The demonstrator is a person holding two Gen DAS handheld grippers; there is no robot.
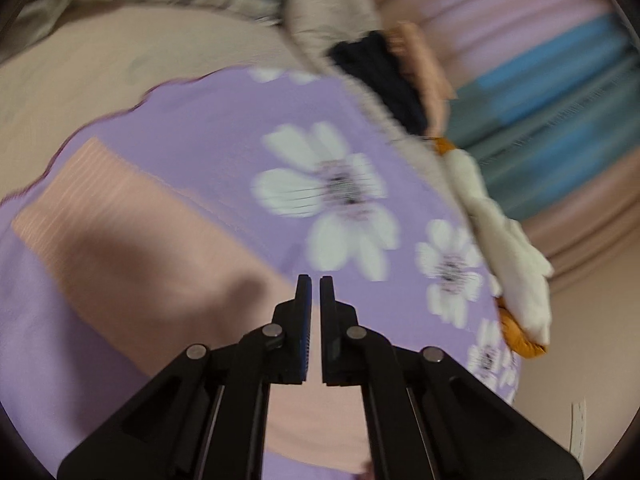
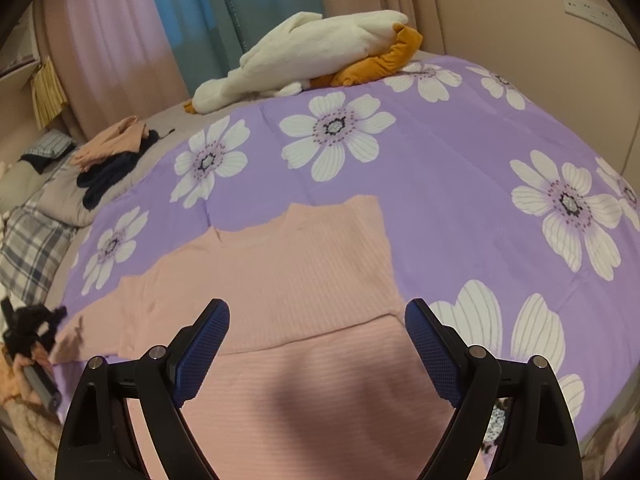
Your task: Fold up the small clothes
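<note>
Left tool (image 1: 315,284) clenched, nothing visibly between its tips, over pink sweater (image 2: 280,280) lying flat mid-bedspread (image 2: 440,200). Right tool (image 2: 317,320) released above sweater's folded edge; open purple spread beyond and to its right. Clothes pile (image 2: 112,160) far left, plush goose (image 2: 304,52) at the far edge, both well apart.

Two wrist cameras are looking down over one bed.
The left view is peering past its claw (image 1: 315,286), close above the pink sweater (image 1: 132,240), angling toward the curtains (image 1: 560,92). The right view is sitting a little farther back behind its claw (image 2: 317,320), facing the same curtains (image 2: 224,20); both are sharing the purple flowered cover (image 2: 440,184), sweater and plush goose (image 2: 304,52).
</note>
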